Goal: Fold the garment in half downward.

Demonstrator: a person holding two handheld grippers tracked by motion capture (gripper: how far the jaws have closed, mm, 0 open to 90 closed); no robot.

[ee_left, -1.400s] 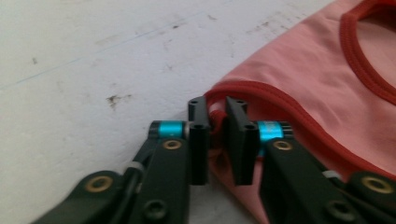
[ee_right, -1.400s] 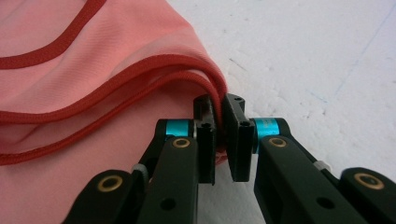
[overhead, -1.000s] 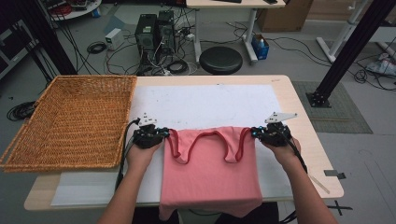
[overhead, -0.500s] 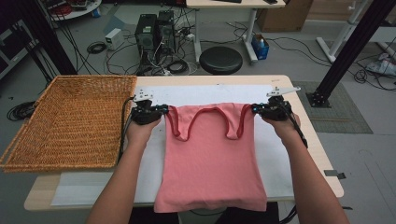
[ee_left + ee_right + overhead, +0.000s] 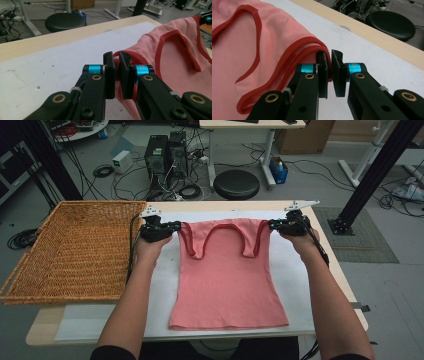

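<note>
Your wooden table [image 5: 330, 270] has a white sheet [image 5: 100, 320]; cables litter the floor. A basket [image 5: 70, 250] sits left. Both your left gripper [image 5: 176, 226] and right gripper [image 5: 272, 224] pinch the pink top [image 5: 227, 280].

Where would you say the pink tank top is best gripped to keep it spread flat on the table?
Grip the tank top at its two red-trimmed shoulder edges, coming in from either side, as the left gripper and right gripper do: they pinch the outer top corners, so the cloth lies stretched between them.

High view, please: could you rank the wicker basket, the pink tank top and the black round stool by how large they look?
1. wicker basket
2. pink tank top, nearly as large, so it's close
3. black round stool, though it stands farther away
</note>
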